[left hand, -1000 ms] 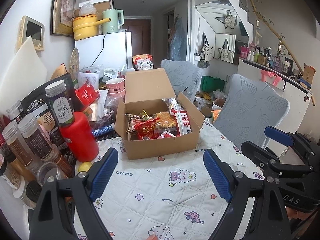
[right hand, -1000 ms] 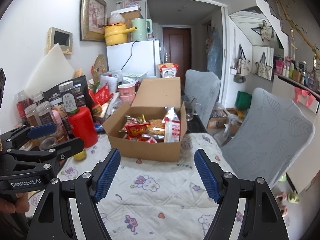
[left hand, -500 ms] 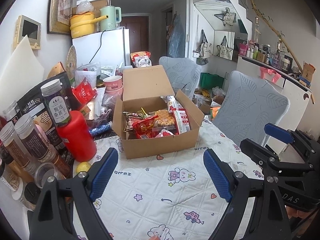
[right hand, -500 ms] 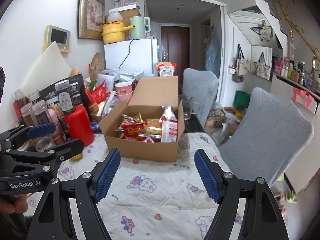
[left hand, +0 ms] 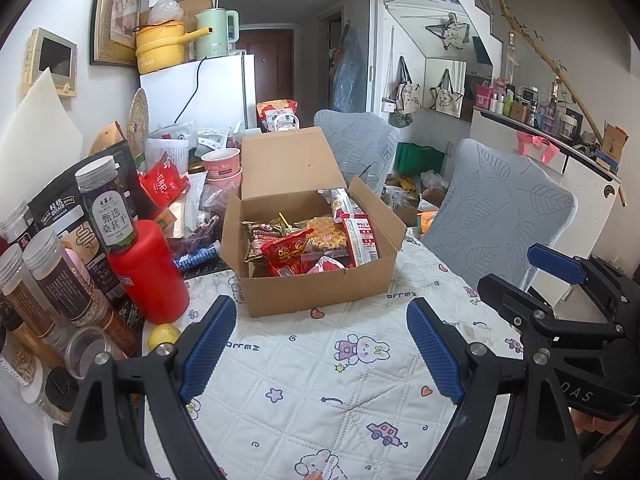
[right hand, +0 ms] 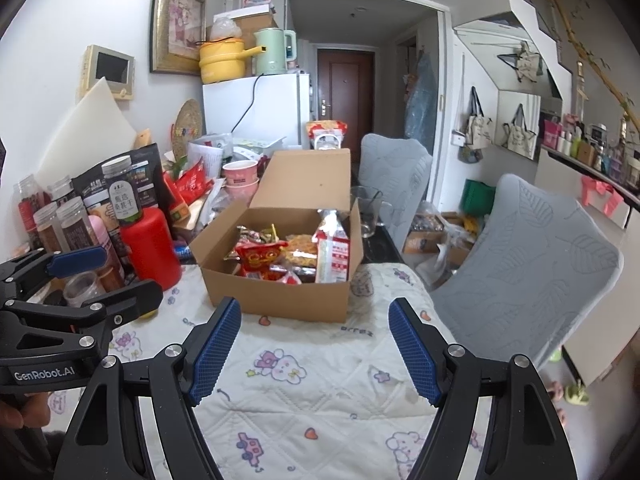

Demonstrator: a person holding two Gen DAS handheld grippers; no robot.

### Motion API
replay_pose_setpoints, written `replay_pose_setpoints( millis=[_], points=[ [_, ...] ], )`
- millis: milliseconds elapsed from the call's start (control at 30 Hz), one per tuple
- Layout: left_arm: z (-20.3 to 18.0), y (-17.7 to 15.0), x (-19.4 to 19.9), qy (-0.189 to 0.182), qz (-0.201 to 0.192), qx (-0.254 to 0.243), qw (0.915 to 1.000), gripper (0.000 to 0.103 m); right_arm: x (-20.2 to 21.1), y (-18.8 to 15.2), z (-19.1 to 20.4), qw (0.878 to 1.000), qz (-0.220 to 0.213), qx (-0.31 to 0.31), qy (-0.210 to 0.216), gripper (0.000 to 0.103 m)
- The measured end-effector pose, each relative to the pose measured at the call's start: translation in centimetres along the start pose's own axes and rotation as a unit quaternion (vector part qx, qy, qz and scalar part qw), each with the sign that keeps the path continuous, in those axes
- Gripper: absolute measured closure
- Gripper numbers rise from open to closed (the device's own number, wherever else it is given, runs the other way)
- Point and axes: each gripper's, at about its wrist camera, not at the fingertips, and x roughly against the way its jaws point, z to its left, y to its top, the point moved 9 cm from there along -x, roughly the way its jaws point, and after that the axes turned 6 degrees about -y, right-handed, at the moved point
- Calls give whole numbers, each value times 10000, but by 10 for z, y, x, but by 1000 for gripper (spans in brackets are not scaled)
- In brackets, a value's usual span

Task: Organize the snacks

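The snacks (left hand: 312,244) lie heaped in the open box (left hand: 320,288), which sits straight ahead of both our grippers on the quilted cloth (left hand: 320,380): a red packet (left hand: 286,250) in front, a tall white-and-red pack (left hand: 362,236) leaning on the box's far-right wall, darker packets behind. The lid flap stands up at the back.

Our left gripper (left hand: 322,354) hangs low over the cloth, short of the box, jaws spread wide and empty. Our right gripper (right hand: 316,350) does the same beside it, also wide with nothing between the pads.

We judge that we stand between grasps. The packets in the box could be ones waiting to come out or ones already gathered in; the scene fits both, so we cannot say which.

To our left crowd jars (left hand: 56,280), a red bottle (left hand: 148,272) and a lemon (left hand: 162,334); a chair (left hand: 504,216) stands to the right.
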Motion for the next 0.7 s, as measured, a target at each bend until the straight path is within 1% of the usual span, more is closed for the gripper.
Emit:
replay_pose_setpoints(
  millis=[700],
  points=[
    [4, -2, -9, -78, 131, -33, 9999, 15, -9, 0, 1, 9999, 104, -26, -109, 26]
  ],
)
